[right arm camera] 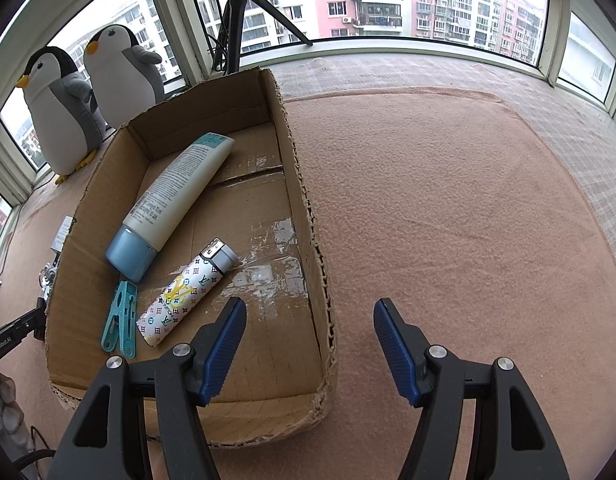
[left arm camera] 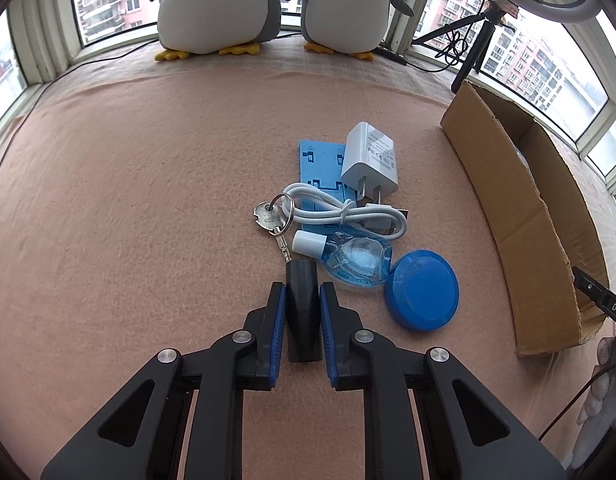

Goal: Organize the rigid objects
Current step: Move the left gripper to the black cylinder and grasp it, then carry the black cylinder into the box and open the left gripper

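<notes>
Pink blanket [left arm camera: 147, 200]: left gripper [left arm camera: 301, 292] clamped on black key fob [left arm camera: 302, 312]; right gripper [right arm camera: 308, 312] open, empty, beside cardboard box [right arm camera: 303, 208] holding tube [right arm camera: 175, 196].

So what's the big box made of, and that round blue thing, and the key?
The box looks like plain brown cardboard: matte, with ragged, wavy cut edges. The round blue thing seems to be dull moulded plastic, smooth and faintly scuffed. The key is probably metal: silvery and shiny, on a bright ring.

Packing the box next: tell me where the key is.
Left wrist view, centre: the key lies on the blanket, left of the white cable, just beyond the left gripper.
</notes>
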`<state>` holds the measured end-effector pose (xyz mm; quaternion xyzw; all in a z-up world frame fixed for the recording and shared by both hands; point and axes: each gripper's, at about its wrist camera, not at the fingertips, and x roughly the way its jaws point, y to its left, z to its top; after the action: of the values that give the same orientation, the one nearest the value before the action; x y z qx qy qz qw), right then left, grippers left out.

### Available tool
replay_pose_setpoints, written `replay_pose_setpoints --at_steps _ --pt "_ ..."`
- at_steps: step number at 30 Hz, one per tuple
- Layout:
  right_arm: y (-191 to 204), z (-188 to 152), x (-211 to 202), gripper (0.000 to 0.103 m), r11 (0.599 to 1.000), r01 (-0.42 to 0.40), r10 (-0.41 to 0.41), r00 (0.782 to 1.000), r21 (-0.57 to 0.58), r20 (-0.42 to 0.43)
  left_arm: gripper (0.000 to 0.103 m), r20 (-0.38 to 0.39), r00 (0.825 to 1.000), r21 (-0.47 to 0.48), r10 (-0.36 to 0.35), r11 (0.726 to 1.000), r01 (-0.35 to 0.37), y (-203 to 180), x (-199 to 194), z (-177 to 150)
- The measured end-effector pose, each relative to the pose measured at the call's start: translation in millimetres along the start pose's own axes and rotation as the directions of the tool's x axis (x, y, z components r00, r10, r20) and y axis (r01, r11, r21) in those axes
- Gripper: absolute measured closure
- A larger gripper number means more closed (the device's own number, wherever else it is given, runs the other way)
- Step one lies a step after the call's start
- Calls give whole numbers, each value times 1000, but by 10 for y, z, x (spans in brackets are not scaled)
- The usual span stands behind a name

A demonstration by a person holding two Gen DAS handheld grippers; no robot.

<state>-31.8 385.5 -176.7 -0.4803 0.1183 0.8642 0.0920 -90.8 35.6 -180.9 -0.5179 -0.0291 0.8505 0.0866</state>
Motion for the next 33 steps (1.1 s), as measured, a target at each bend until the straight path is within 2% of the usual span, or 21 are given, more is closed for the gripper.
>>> replay_pose_setpoints --at_steps 7,14,21,29,33 --pt "0 2 -2 41 1000 0 0 1000 0 0 88 5 1000 -6 -9 1000 9 13 -47 -3" --pt "0 5 -1 41 1000 0 0 1000 -1 0 88 46 998 0 -48 999 48 -48 -295 21" --pt "0 6 1 41 1000 -1 1 1000 0 0 88 108 987 77 -118 991 110 -408 -581 200" --pt "1 5 0 41 1000 -1 1 1000 0 -1 88 126 972 182 -201 967 176 -951 -611 422" --pt "-2 7 6 41 1000 -3 3 1000 2 -1 88 122 968 227 -219 956 187 -1190 -547 467"
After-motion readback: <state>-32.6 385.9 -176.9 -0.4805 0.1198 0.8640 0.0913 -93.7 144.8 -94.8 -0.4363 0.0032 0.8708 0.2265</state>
